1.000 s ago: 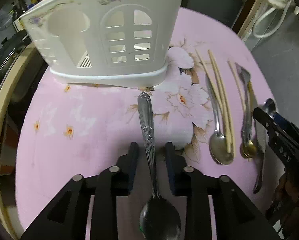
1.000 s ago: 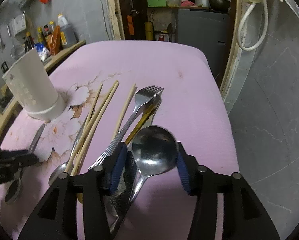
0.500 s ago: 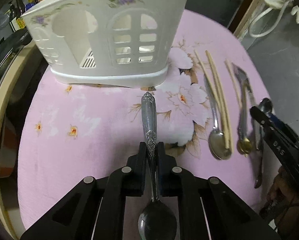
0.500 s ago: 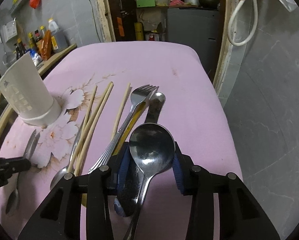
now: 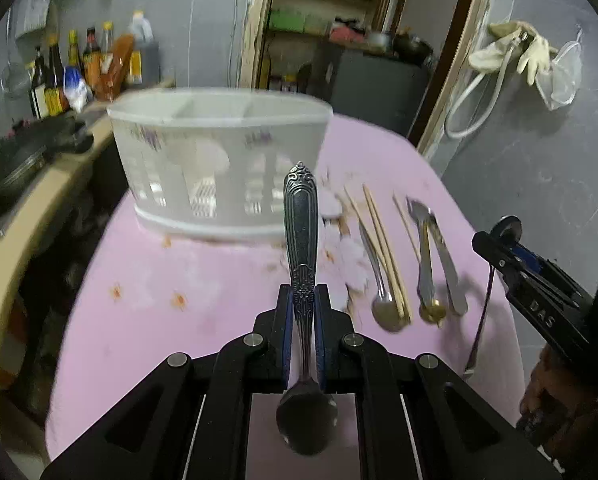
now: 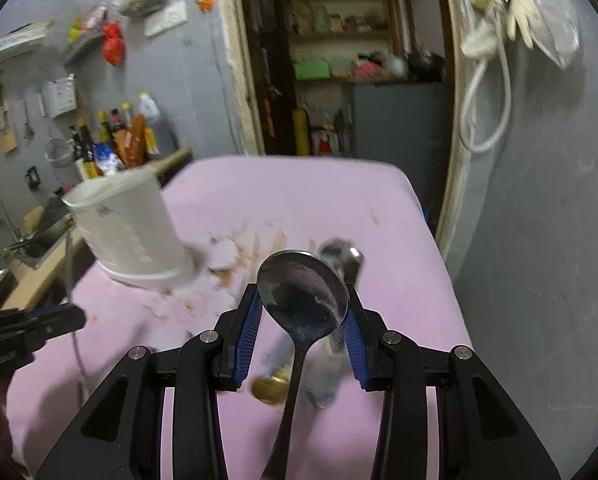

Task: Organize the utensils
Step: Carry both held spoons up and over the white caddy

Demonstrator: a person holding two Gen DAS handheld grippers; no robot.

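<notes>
My left gripper [image 5: 303,300] is shut on the patterned handle of a steel spoon [image 5: 301,220] and holds it off the pink table, handle pointing at the white utensil holder [image 5: 219,160]. My right gripper [image 6: 301,304] is shut on the bowl of a second spoon [image 6: 303,296], lifted above the table. It also shows at the right of the left wrist view [image 5: 499,248], with the spoon handle [image 5: 481,320] hanging below. The holder shows at the left of the right wrist view [image 6: 131,228]. On the table lie a spoon [image 5: 383,304], chopsticks [image 5: 383,244], a fork and a gold spoon [image 5: 427,264].
The pink flowered table [image 5: 179,280] ends at a grey floor on the right. A counter with bottles [image 5: 91,64] stands to the left, a doorway with shelves [image 6: 339,60] behind. A hose and gloves [image 5: 519,52] hang on the right wall.
Both grippers have risen and tilted up from the table, each lifting its spoon. The left gripper had closed on its spoon handle a moment before; the views now show the room.
</notes>
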